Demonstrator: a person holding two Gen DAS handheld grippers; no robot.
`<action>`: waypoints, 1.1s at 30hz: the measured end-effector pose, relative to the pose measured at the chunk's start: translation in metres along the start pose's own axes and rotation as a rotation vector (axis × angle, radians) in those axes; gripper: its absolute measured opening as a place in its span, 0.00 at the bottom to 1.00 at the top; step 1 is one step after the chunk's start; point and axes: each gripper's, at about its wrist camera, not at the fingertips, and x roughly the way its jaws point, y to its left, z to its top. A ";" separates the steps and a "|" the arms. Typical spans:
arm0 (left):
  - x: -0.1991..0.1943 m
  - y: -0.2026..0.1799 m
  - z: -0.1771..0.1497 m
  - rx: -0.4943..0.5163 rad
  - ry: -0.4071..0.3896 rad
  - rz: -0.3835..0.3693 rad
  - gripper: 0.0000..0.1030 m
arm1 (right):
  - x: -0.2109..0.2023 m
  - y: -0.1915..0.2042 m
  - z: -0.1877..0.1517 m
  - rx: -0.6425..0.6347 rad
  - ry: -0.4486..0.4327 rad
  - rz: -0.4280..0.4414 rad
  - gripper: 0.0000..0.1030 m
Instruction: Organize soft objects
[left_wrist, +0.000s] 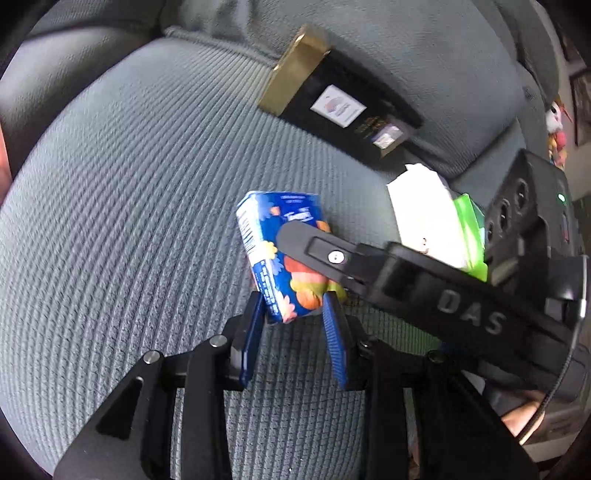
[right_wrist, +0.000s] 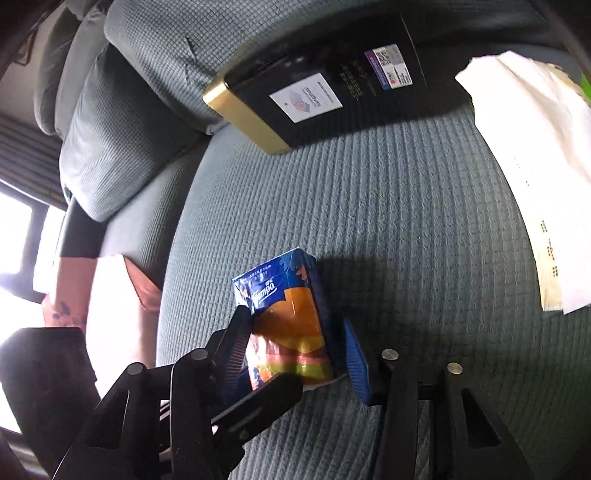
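- Tissue pack (left_wrist: 280, 254) sits between the blue pads of the left gripper (left_wrist: 293, 314), clamped at its lower end, above the sofa seat (left_wrist: 129, 206).
- Right gripper (right_wrist: 295, 350) straddles the same pack (right_wrist: 288, 317); left pad touches it, whether the right pad does I cannot tell. No earlier frame to compare.
- Pack: glossy blue and orange plastic wrap, soft rectangular block, tilted.
- Seat: grey-green ribbed fabric, rounded cushion.
- Black box (right_wrist: 332, 92) with a gold end, rigid and flat, leans at the seat back.
- White paper bag (right_wrist: 532, 177), creased, lies to the right.
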 end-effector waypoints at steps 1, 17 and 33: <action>-0.003 -0.004 0.000 0.012 -0.011 -0.010 0.27 | -0.003 0.001 -0.002 -0.004 -0.012 -0.003 0.48; -0.046 -0.156 -0.018 0.451 -0.204 -0.141 0.27 | -0.168 -0.028 -0.028 0.018 -0.456 0.000 0.48; 0.054 -0.262 -0.019 0.683 -0.082 -0.332 0.28 | -0.252 -0.140 -0.059 0.329 -0.746 -0.143 0.48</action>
